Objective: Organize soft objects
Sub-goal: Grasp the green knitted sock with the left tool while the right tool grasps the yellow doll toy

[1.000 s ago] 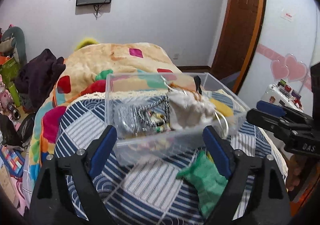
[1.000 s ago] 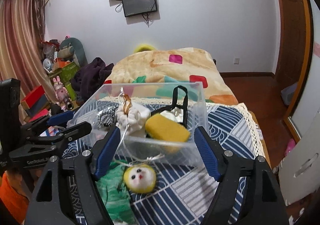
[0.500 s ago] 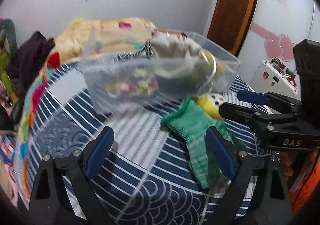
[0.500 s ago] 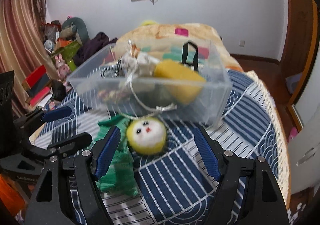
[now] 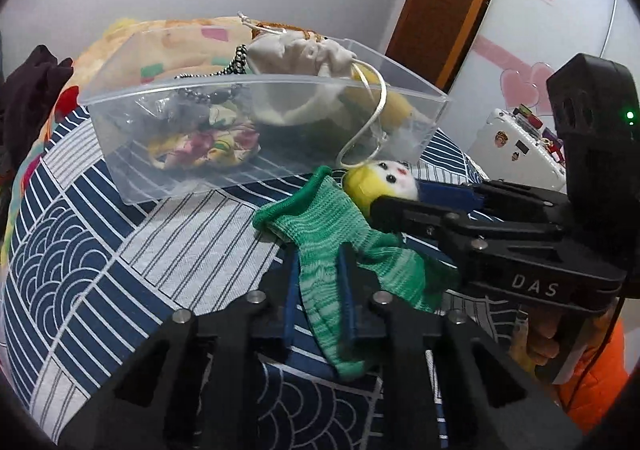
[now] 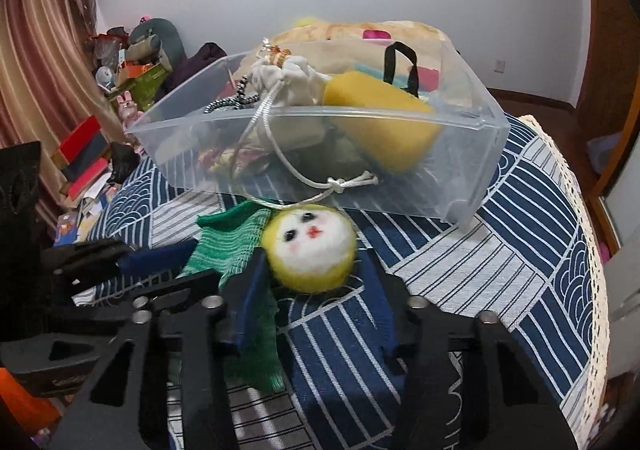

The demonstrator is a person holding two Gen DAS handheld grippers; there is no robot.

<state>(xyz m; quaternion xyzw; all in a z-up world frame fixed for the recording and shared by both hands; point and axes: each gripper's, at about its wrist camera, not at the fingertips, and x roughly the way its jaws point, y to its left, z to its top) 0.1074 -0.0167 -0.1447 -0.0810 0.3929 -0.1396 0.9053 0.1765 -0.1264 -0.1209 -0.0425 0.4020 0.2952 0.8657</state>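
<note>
A green knit glove (image 5: 340, 234) lies on the blue patterned bedspread (image 5: 120, 250). My left gripper (image 5: 320, 270) is shut on the glove, its blue pads pinching the knit. A yellow fuzzy ball with a white face (image 6: 310, 246) lies beside the glove (image 6: 228, 246). My right gripper (image 6: 312, 282) has its jaws around the ball, pads at its sides; it also shows in the left wrist view (image 5: 400, 202). A clear plastic bin (image 6: 400, 186) just behind holds a white drawstring pouch (image 6: 288, 82), a yellow sponge (image 6: 380, 122) and other soft items.
The pouch's cord (image 6: 320, 186) hangs over the bin's front wall down to the ball. A quilt (image 5: 160, 38) lies behind the bin. Clutter of boxes and toys (image 6: 100, 90) stands left of the bed. The bed's lace edge (image 6: 588, 250) runs at right.
Both grippers have moved down and forward from in front of the bin. The left has closed on the green glove and the right has closed in around the yellow ball.
</note>
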